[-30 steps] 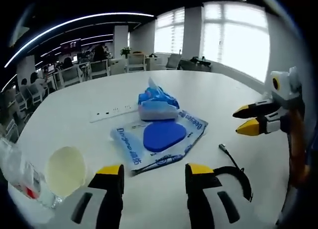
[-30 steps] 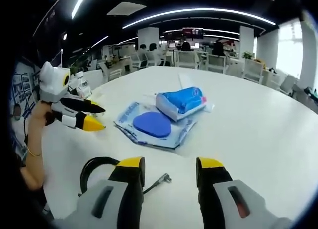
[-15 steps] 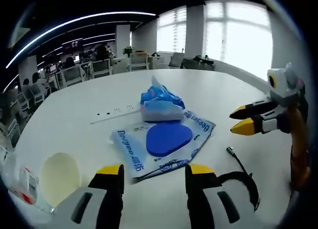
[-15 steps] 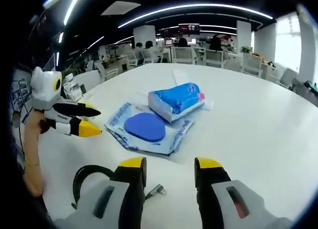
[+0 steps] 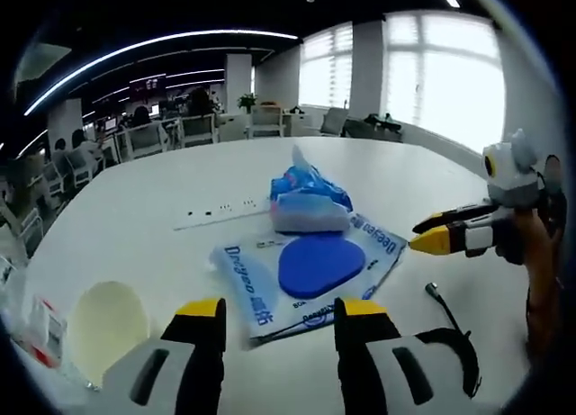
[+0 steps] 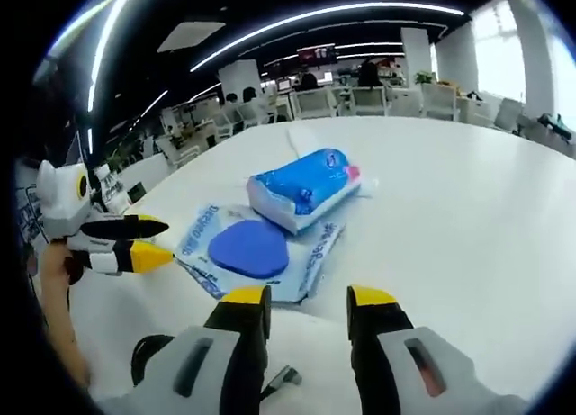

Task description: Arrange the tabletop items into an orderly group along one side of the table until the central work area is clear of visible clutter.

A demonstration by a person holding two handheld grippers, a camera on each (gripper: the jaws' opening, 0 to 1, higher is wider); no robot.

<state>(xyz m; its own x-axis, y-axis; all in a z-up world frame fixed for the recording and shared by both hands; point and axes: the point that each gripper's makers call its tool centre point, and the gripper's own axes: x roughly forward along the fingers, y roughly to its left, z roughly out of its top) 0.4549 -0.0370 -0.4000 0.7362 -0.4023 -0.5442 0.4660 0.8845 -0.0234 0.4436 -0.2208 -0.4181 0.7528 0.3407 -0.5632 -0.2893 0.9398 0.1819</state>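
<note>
Lying flat at twelve o'clock of both parted, empty grippers (image 5: 280, 309) (image 6: 309, 298): clear printed pouch (image 5: 308, 267), blue heart-shaped pad inside.

Both grippers, left gripper (image 5: 277, 318) and right gripper (image 6: 309, 305), got grey jaws with yellow tips and dark slots; white head, yellow-ringed lens.

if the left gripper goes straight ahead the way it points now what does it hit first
Most likely the near edge of the clear plastic pouch holding the blue heart-shaped pad. It lies just beyond the open jaws of the left gripper; the tissue pack sits farther behind, though depth is uncertain.
</note>
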